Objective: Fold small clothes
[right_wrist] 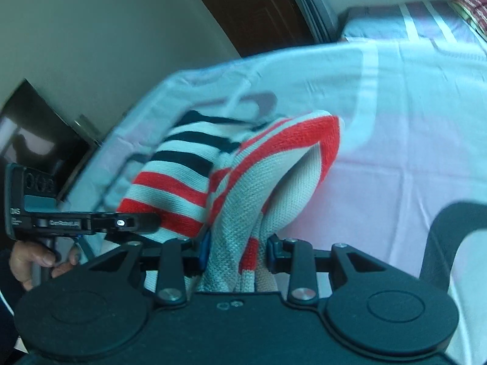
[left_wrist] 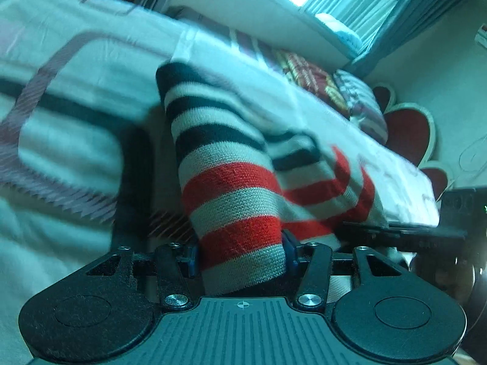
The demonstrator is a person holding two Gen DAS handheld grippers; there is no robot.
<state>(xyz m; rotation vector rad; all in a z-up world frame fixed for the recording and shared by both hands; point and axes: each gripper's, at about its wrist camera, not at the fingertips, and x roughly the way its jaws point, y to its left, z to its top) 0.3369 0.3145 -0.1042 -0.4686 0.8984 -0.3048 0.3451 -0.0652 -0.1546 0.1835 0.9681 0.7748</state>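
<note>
A small knitted garment [left_wrist: 231,188] with red, white and dark navy stripes hangs between both grippers above the bed. My left gripper [left_wrist: 240,255] is shut on one edge of it; the cloth fills the gap between the blue pads. My right gripper [right_wrist: 237,249] is shut on another edge of the same garment [right_wrist: 243,176], which bunches up in front of it. In the right wrist view the left gripper [right_wrist: 76,222] shows at the left, held by a hand. In the left wrist view the right gripper [left_wrist: 426,231] shows at the right.
The bed [left_wrist: 76,121] has a pale sheet [right_wrist: 395,121] with pink line patterns. Patterned pillows [left_wrist: 350,97] and a red heart-shaped headboard [left_wrist: 408,130] lie at its far end. A curtained window [left_wrist: 350,6], a wall and a dark wooden door [right_wrist: 258,9] stand beyond.
</note>
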